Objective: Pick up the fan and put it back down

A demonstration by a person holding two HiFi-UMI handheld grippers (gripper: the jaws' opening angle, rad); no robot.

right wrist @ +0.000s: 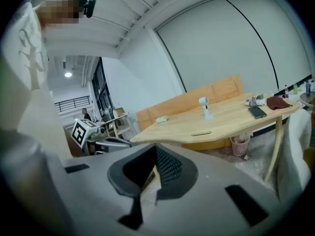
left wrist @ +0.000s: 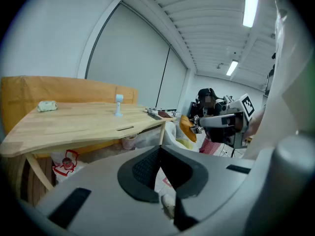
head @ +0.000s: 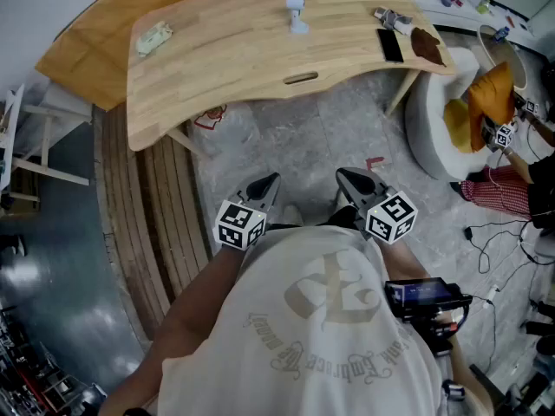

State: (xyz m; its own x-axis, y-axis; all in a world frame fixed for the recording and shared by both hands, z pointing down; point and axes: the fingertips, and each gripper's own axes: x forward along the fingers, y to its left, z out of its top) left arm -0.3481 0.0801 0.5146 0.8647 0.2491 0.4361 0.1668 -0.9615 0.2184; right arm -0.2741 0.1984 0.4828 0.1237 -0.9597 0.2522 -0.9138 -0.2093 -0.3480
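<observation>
A small white fan [head: 297, 13] stands upright near the far middle of the wooden table [head: 251, 59]. It also shows in the left gripper view as the fan [left wrist: 118, 104] and in the right gripper view as the fan [right wrist: 204, 107]. Both grippers are held close to my body, well short of the table. The left gripper [head: 272, 180] is shut with nothing in it, its jaws meeting at the tip [left wrist: 158, 149]. The right gripper [head: 342, 175] is likewise shut and empty [right wrist: 155, 149].
On the table lie a pale green bundle [head: 154, 38], a black phone [head: 391, 45] and a brown cloth [head: 427, 46]. A white seat with an orange cushion [head: 475, 102] stands at the right. Another person with a marked gripper [left wrist: 231, 117] is off to the right. Cables [head: 494, 232] run over the floor.
</observation>
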